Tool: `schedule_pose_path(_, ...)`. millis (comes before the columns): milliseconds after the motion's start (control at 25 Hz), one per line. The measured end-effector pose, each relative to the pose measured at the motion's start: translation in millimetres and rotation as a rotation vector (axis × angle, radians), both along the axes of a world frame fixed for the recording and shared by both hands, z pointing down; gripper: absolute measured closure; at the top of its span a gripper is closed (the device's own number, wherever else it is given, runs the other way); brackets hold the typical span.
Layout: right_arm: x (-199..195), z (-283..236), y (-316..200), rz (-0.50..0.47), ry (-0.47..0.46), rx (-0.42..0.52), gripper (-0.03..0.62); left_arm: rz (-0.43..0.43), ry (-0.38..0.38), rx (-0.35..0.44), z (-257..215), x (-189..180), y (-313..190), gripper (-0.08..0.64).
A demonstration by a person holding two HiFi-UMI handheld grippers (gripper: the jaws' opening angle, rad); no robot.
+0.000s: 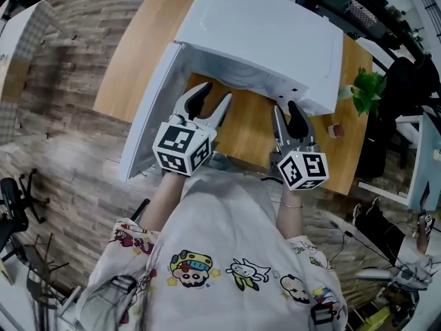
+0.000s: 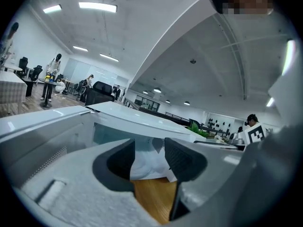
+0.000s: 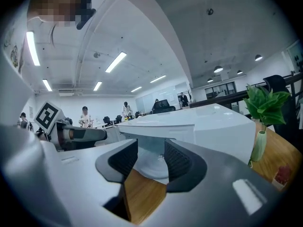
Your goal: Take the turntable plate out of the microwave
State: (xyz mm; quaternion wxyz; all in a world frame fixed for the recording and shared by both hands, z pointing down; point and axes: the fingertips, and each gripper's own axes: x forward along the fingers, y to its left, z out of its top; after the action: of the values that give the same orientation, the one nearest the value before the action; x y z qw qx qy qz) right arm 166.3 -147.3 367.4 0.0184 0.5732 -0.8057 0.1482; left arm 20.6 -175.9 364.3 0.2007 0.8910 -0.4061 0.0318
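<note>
A white microwave (image 1: 262, 33) stands on the wooden table (image 1: 138, 54) with its door (image 1: 155, 109) swung open to the left. In the right gripper view the pale round turntable plate (image 3: 152, 168) lies inside the cavity, seen through the gap between the jaws. My left gripper (image 1: 215, 95) is open in front of the left side of the opening, nothing between its fingers. My right gripper (image 1: 286, 109) is open before the right side, also holding nothing. The left gripper (image 2: 150, 157) looks into the white cavity, where the plate is not clearly told apart.
A small green plant (image 1: 368, 88) in a vase and a small red object (image 1: 336, 129) sit on the table right of the microwave. The open door stands close to the left gripper's left. Office chairs and a desk edge stand around on the wood-look floor.
</note>
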Motion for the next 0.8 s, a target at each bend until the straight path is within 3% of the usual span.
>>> schedule_pose_path(360, -1, 2, -20, -0.054, -0.029, -0.007, 0.423, -0.046, 0.03, -0.049, 10, 3, -22, 0.368)
schedule_pose_path(800, -10, 7, -25, -0.037, -0.056, -0.036, 0.426, -0.024, 0.071, -0.124, 21, 1, -34, 0.369)
